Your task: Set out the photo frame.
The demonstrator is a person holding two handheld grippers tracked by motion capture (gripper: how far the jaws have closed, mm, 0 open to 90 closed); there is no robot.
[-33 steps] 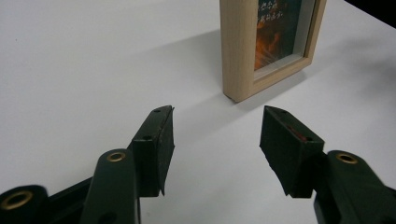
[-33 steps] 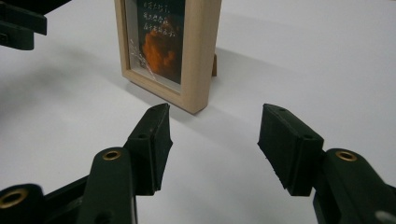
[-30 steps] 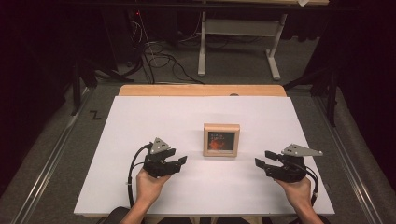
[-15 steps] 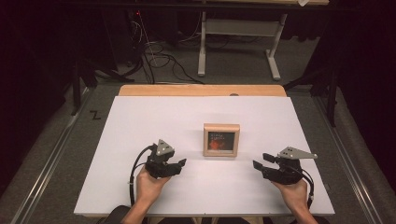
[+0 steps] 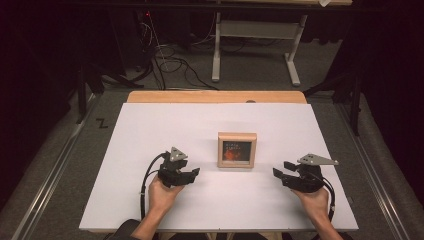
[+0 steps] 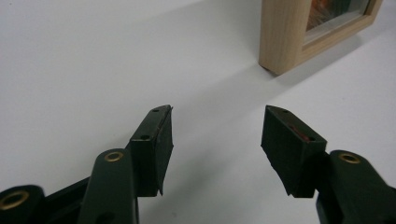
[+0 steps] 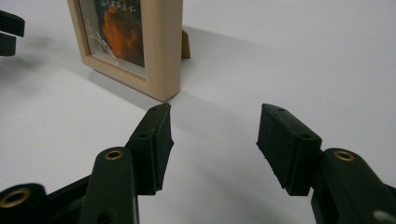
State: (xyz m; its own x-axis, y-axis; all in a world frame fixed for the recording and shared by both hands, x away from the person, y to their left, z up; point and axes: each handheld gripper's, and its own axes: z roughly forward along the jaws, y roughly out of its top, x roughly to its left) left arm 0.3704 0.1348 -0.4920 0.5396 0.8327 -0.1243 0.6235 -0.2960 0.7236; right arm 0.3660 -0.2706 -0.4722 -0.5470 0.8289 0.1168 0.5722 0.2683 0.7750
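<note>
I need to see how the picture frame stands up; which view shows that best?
The right gripper view: the picture frame shows its prop behind. The high view gives its whole front; the left gripper view, one lower corner.

Dark room; grey carpet floor (image 5: 260, 75); white stand (image 5: 252, 35); tangled cables (image 5: 167, 60).

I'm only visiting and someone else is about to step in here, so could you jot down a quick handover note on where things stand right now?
Left gripper: open, nothing between its jaws, low over the white table, left of the picture frame.
Right gripper: open, nothing held, right of the frame.
Frame: stands upright near the table's middle, propped on its back stand, picture facing the person; both grippers point toward it, neither touches it.
Done: nothing visible on the frame so far.
Left: probably close in from both sides and take hold of the frame.
</note>
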